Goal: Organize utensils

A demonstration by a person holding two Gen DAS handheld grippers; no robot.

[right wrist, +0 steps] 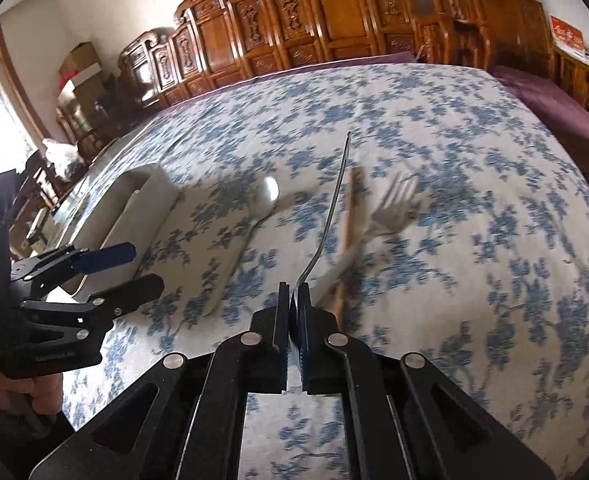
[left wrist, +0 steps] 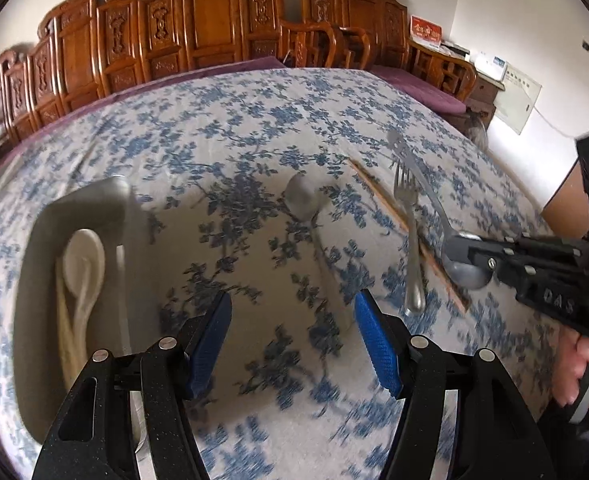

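My right gripper (right wrist: 293, 292) is shut on the bowl of a metal spoon (right wrist: 334, 200), whose handle sticks out forward above the cloth; the left wrist view shows the same grip (left wrist: 460, 246) on that spoon (left wrist: 414, 168). My left gripper (left wrist: 292, 316) is open and empty above the cloth, right of a grey tray (left wrist: 42, 240) that holds a white ceramic spoon (left wrist: 82, 264). On the cloth lie another metal spoon (left wrist: 302, 200), a fork (left wrist: 408, 232) and wooden chopsticks (left wrist: 390, 208). In the right wrist view I see the left gripper (right wrist: 122, 268), the tray (right wrist: 150, 196), the lying spoon (right wrist: 264, 196), the fork (right wrist: 390, 212) and the chopsticks (right wrist: 350, 224).
A blue-flowered white cloth (left wrist: 254, 120) covers the table. Carved wooden chairs (left wrist: 214, 28) line the far edge, with a purple cushion (left wrist: 426, 88) on a bench at the right. Boxes (right wrist: 82, 68) stand near a window at the far left.
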